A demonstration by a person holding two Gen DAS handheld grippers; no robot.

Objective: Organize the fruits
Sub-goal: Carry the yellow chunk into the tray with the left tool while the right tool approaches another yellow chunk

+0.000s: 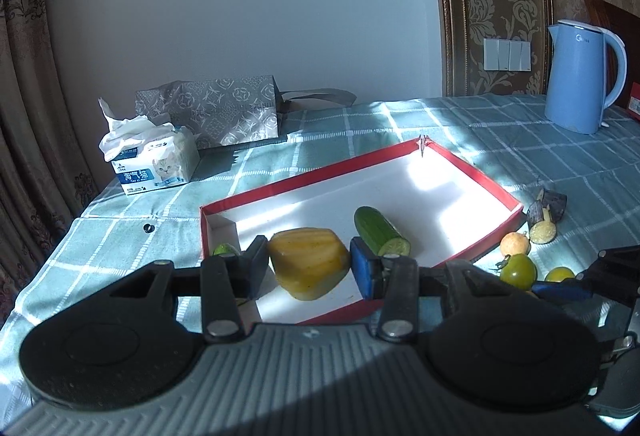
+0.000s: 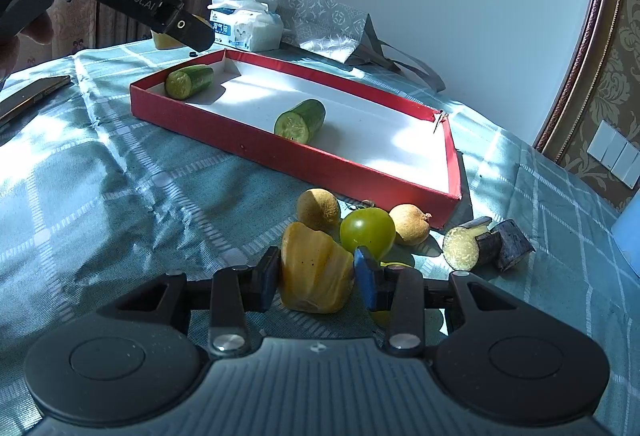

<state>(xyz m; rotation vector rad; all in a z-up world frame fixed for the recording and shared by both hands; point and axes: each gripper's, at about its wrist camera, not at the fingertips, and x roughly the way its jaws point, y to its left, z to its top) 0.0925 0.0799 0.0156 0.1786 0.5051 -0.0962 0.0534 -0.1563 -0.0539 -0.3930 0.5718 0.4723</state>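
Note:
My left gripper (image 1: 309, 263) is shut on a yellow ridged fruit piece (image 1: 307, 262) and holds it over the near end of the red tray (image 1: 476, 172). Two cucumber pieces (image 2: 301, 121) (image 2: 189, 80) lie in the tray (image 2: 304, 160). My right gripper (image 2: 316, 276) is shut on a second yellow ridged fruit piece (image 2: 314, 272) just above the cloth, in front of the tray. Beyond it lie a green tomato (image 2: 367, 230), two tan round fruits (image 2: 318, 209) (image 2: 410, 223) and eggplant pieces (image 2: 486, 242). The left gripper also shows at the right wrist view's top left (image 2: 188, 30).
A tissue box (image 1: 154, 164) and a grey patterned bag (image 1: 224, 112) stand at the table's far edge by the wall. A blue kettle (image 1: 580, 76) stands far right. A phone (image 2: 32, 96) lies at the left. The checked cloth (image 2: 120, 176) is wrinkled.

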